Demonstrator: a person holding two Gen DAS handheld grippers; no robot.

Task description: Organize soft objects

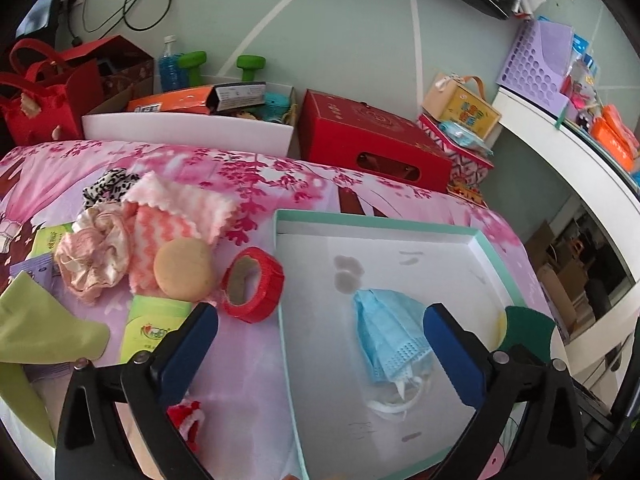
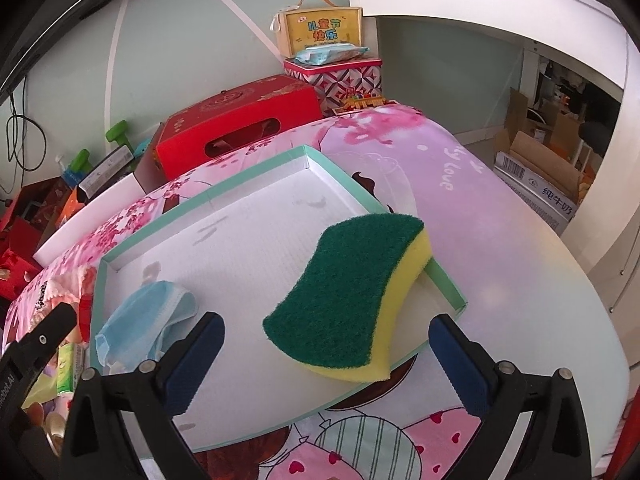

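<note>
Sponge [image 2: 352, 292] and face mask [image 1: 390, 334] lie in the shallow tray [image 1: 400, 224].
My left gripper [image 1: 320, 344] and right gripper [image 2: 326, 352] both gape wide, holding nothing.

1. Left hand-held gripper [image 1: 320, 340]: glossy black plastic frame, two fingers [image 1: 192, 344] faced with dark blue pads, round silver screws behind the pads.
2. Right hand-held gripper [image 2: 326, 350]: identical black frame, blue-padded fingers [image 2: 460, 364], silver screws.

one mask [image 1: 386, 332], one sponge [image 2: 352, 288], two dumbbells [image 1: 192, 65]
</note>
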